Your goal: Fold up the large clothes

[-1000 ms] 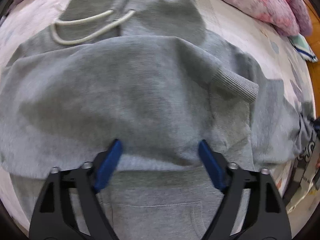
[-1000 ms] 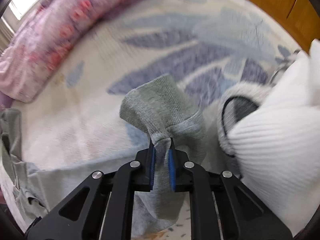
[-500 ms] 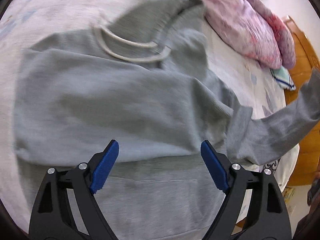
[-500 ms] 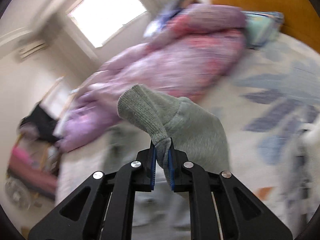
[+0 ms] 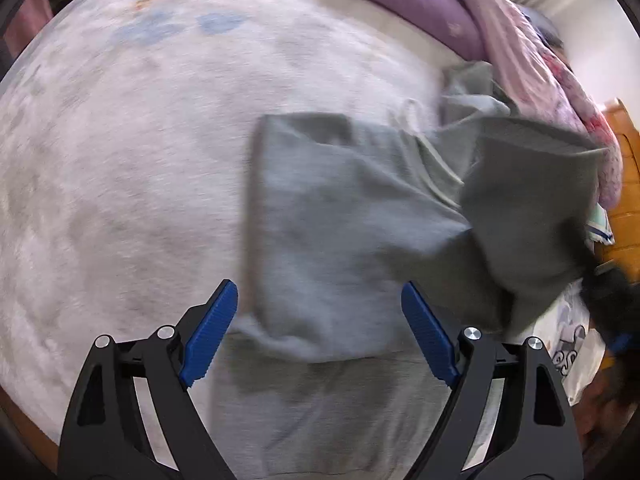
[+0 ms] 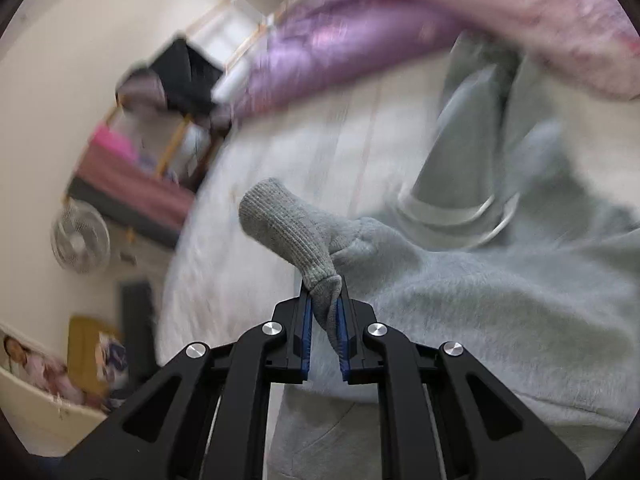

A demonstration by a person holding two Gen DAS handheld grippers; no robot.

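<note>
Grey hoodie [image 5: 336,216] lies on the bed [image 5: 120,140]; my right gripper [image 6: 323,320] pinches its ribbed cuff [image 6: 288,232], while my left gripper [image 5: 320,332] hovers spread wide, holding nothing.

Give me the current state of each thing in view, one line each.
Left gripper: jaws wide open, empty, above the hoodie.
Right gripper: jaws shut on the sleeve cuff.
Sleeve cuff: pinched, lifted, sticking up.
Grey hoodie: lying on the bed, partly folded, one sleeve raised.
Drawstring: loose, looped on the hoodie.
Bed: flat under the hoodie.
</note>
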